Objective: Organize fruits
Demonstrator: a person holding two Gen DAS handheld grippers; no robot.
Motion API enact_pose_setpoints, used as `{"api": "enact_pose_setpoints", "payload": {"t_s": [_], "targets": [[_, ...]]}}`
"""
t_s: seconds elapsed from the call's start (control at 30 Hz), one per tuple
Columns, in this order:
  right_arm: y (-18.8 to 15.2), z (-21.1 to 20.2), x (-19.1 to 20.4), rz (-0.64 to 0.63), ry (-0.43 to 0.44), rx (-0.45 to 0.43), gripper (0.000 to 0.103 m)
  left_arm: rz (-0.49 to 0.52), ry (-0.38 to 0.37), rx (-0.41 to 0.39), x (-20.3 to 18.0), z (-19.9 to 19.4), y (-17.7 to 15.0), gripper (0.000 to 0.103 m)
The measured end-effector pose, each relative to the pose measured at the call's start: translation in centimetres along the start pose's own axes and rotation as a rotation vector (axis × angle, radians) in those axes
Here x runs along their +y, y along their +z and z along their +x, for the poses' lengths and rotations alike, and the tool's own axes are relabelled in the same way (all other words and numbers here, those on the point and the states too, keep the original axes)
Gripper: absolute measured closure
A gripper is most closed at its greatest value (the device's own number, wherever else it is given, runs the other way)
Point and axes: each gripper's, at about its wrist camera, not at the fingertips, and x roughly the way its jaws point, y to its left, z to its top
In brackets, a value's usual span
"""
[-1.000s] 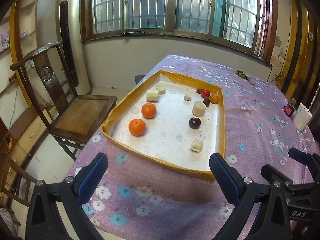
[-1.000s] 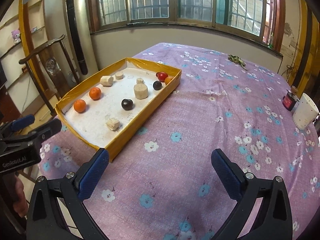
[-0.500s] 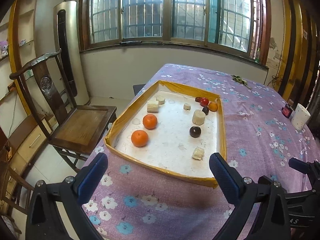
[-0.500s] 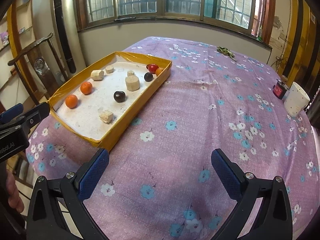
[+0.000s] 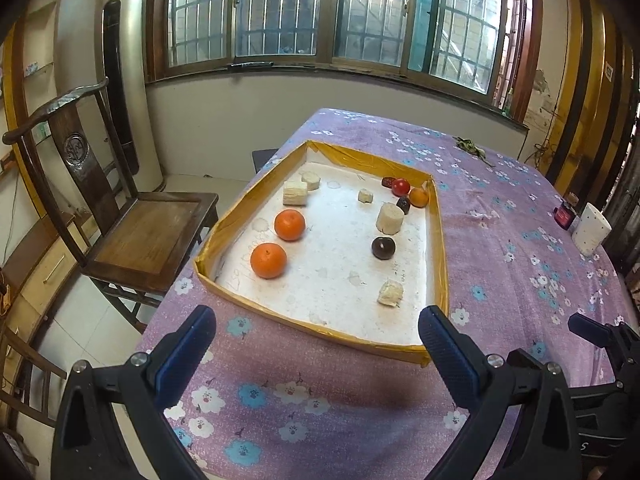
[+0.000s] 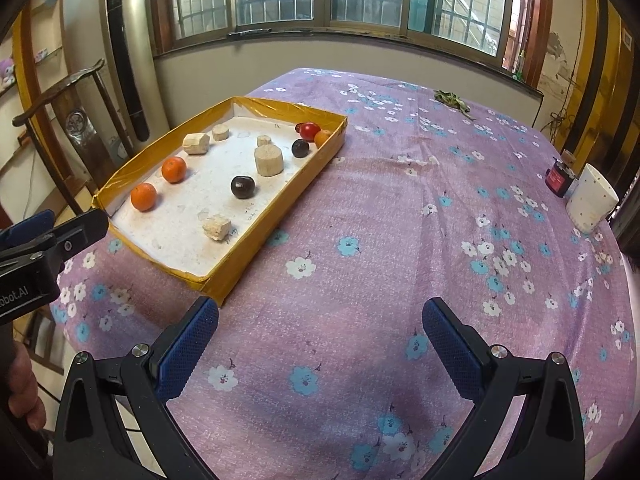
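My left gripper (image 5: 316, 340) hovers spread wide and empty, just short of the near rim of the yellow tray (image 5: 320, 330), likely so I can survey before committing. Ahead and to its left lie two oranges (image 5: 268, 260), one behind the other; ahead-right, a dark plum (image 5: 383, 247), with a pale chunk (image 5: 390, 293) nearer. Far right corner: a red fruit (image 5: 401, 187) in a small cluster, too small to sort. My right gripper (image 6: 320, 342) also gapes empty over bare purple cloth (image 6: 400, 220); the tray sits ahead-left of it.
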Motion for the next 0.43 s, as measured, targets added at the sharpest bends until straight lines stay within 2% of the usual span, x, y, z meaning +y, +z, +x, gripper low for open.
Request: {"api": "enact_pose_setpoints", "payload": {"t_s": [0.43], "targets": [[0.07,0.53,0.01,0.013,-0.002,0.013,0.000,0.024,0.011,-0.008,-0.18,0.24,0.27,0.001]]}}
